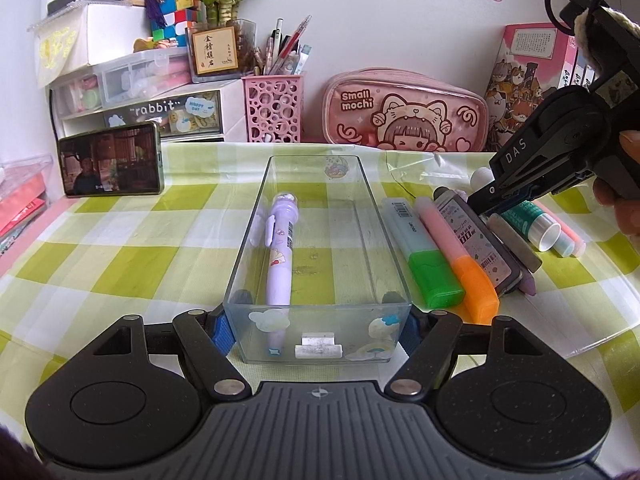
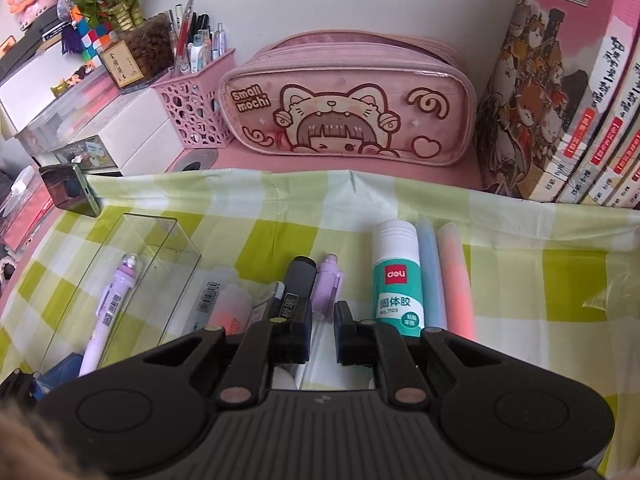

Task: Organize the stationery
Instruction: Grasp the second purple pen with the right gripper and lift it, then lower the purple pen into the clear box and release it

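A clear plastic tray (image 1: 372, 208) stands on the checked cloth with a purple pen (image 1: 280, 248) and a white eraser (image 1: 319, 347) inside. My left gripper (image 1: 318, 330) is shut on the tray's near end, one finger on each side wall. To its right lie a green highlighter (image 1: 424, 256), an orange highlighter (image 1: 460, 260), a dark marker (image 1: 480, 240) and a glue stick (image 1: 532, 220). My right gripper (image 2: 323, 332) hovers over this row, jaws a little apart around a purple pen (image 2: 327, 284), gripping nothing. The glue stick (image 2: 398, 280) lies to its right, the tray (image 2: 136, 264) to its left.
A pink pencil case (image 1: 404, 112), a pink pen holder (image 1: 274, 108), drawer boxes and a phone (image 1: 110, 160) line the back. Books (image 2: 580, 120) stand at the right. Pastel highlighters (image 2: 444, 276) lie beside the glue stick.
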Demonstrator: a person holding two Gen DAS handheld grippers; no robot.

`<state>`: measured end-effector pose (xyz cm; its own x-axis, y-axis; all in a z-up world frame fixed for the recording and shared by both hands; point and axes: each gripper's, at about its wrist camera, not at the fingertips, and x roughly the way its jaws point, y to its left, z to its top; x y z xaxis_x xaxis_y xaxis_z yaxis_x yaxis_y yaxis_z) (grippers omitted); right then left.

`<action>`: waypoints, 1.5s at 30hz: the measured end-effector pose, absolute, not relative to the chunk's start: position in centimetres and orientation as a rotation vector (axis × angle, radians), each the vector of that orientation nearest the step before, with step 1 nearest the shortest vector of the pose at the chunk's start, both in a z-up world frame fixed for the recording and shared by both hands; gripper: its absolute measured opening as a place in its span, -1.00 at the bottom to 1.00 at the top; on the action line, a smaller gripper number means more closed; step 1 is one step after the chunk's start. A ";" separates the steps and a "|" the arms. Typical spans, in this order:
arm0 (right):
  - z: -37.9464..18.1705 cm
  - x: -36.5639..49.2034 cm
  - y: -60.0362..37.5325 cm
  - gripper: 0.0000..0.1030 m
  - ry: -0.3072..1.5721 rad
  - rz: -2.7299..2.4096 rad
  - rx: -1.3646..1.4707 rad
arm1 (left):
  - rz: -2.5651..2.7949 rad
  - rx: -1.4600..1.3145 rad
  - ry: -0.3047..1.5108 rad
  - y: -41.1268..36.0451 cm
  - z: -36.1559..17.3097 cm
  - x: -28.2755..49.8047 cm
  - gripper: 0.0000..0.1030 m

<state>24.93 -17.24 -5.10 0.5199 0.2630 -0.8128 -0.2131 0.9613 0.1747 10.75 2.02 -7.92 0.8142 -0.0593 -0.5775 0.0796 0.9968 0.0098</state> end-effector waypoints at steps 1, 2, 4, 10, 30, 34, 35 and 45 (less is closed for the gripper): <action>-5.1 25.0 -17.0 -0.51 0.993 0.284 0.043 | -0.073 0.033 0.615 2.0 -7.9 10.8 0.42; -5.2 25.1 -16.7 -0.49 0.993 0.283 0.025 | -0.073 0.033 0.615 2.0 -7.9 10.8 0.42; -5.2 25.3 -16.4 -0.49 0.995 0.282 -0.008 | -0.073 0.034 0.615 2.0 -7.9 10.8 0.42; -5.2 25.1 -16.1 -0.46 0.993 0.285 -0.049 | -0.074 0.033 0.615 2.0 -7.9 10.8 0.42; -0.1 22.4 -18.0 -0.38 0.606 0.213 0.169 | -0.075 0.032 0.614 1.9 -7.9 10.8 0.42; 1.6 21.6 -17.7 -0.38 0.528 0.234 0.219 | -0.075 0.033 0.614 1.9 -7.9 10.8 0.42; 2.0 21.5 -17.4 -0.38 0.519 0.244 0.222 | -0.075 0.033 0.614 1.9 -7.9 10.8 0.42; 1.5 21.6 -13.8 -0.38 0.635 0.501 0.409 | -0.075 0.033 0.614 2.0 -7.9 10.8 0.42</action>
<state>21.56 -13.83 1.49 0.6945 0.5566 -0.4559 -0.3140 0.8046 0.5040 10.79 1.95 -7.90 0.8145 -0.0603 -0.5771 0.0801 0.9968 0.0088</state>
